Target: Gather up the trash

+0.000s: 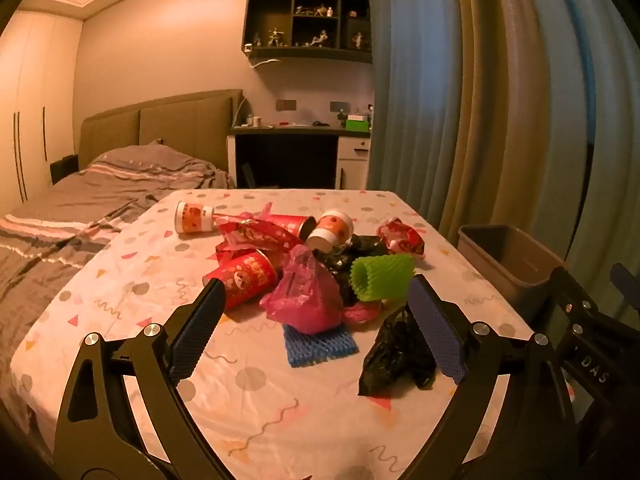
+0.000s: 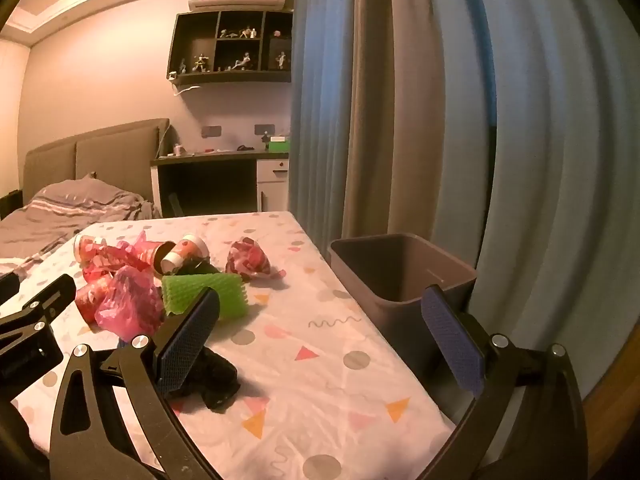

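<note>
A pile of trash lies on the patterned tablecloth (image 1: 256, 408): red paper cups (image 1: 248, 278), white-rimmed cups (image 1: 332, 230), a pink plastic bag (image 1: 308, 296), a green foam net (image 1: 382, 278), a blue foam net (image 1: 320, 344), a crumpled red wrapper (image 1: 400, 236) and a black bag (image 1: 394, 356). My left gripper (image 1: 316, 332) hovers open just before the pile, nothing between its blue pads. My right gripper (image 2: 320, 340) is open too, over the table's right edge, with the black bag (image 2: 216, 380) by its left finger. A grey bin (image 2: 400, 272) stands empty beside the table.
A bed (image 1: 80, 208) with a striped grey cover lies to the left of the table. Long curtains (image 1: 500, 100) hang close on the right behind the bin (image 1: 508, 260). A desk (image 1: 300, 132) and a wall shelf (image 1: 308, 24) stand at the far wall.
</note>
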`<action>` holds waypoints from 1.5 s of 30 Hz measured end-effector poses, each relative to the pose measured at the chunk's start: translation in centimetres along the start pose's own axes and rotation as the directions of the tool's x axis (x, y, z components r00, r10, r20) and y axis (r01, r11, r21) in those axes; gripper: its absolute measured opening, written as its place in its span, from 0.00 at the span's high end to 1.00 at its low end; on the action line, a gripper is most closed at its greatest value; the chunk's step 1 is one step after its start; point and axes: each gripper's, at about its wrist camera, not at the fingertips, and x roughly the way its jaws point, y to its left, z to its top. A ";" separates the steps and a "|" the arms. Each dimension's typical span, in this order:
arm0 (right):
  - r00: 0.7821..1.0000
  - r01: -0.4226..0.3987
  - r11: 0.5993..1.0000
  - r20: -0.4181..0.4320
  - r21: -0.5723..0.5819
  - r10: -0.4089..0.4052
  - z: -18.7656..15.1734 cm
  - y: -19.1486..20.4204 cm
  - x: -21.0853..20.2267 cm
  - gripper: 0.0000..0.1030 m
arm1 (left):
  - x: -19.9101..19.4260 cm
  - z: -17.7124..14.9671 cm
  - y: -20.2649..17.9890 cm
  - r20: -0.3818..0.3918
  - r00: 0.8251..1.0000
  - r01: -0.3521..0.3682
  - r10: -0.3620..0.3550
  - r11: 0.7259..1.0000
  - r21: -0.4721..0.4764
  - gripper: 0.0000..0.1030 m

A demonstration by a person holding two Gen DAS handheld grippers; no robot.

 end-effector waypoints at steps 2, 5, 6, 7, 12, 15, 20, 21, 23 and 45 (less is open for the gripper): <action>1.000 -0.001 1.000 0.000 0.004 0.001 0.0 0.0 0.0 0.05 | 0.0 0.0 0.0 -0.001 1.000 0.004 -0.004 1.000 0.001 0.12; 1.000 -0.002 1.000 -0.001 0.001 0.002 0.0 0.0 0.0 0.05 | 0.1 0.2 -0.1 0.001 1.000 0.006 -0.006 1.000 0.005 0.12; 1.000 -0.003 1.000 -0.001 0.001 0.003 0.1 0.0 0.0 0.05 | 0.1 0.2 -0.2 0.001 1.000 0.005 -0.006 1.000 0.007 0.12; 1.000 -0.003 1.000 -0.001 0.000 0.003 0.1 0.0 0.0 0.05 | 0.1 0.3 -0.2 0.001 1.000 0.006 -0.006 1.000 0.009 0.12; 1.000 -0.002 1.000 -0.002 0.001 0.002 0.0 0.2 0.0 0.05 | 0.3 0.0 -0.7 0.005 1.000 0.007 -0.007 1.000 0.006 0.12; 1.000 0.000 1.000 0.002 0.007 0.000 -0.1 0.2 -0.1 0.05 | 0.0 0.1 -0.4 0.008 1.000 0.010 -0.010 1.000 0.004 0.12; 1.000 -0.001 1.000 0.002 0.007 0.001 0.0 -0.1 -0.1 0.05 | -0.1 0.2 -0.4 0.007 1.000 0.009 -0.009 1.000 0.005 0.12; 1.000 0.000 1.000 0.002 0.007 0.000 0.0 -0.1 -0.1 0.05 | -0.1 0.2 -0.4 0.007 1.000 0.011 -0.011 1.000 0.005 0.12; 1.000 0.001 1.000 0.003 0.008 -0.001 0.0 -0.1 -0.1 0.05 | -0.1 0.2 -0.4 0.007 1.000 0.011 -0.011 1.000 0.005 0.12; 1.000 0.002 1.000 0.003 0.009 -0.002 -0.1 -0.1 -0.1 0.05 | -0.2 0.0 -0.6 0.008 1.000 0.012 -0.012 1.000 0.005 0.12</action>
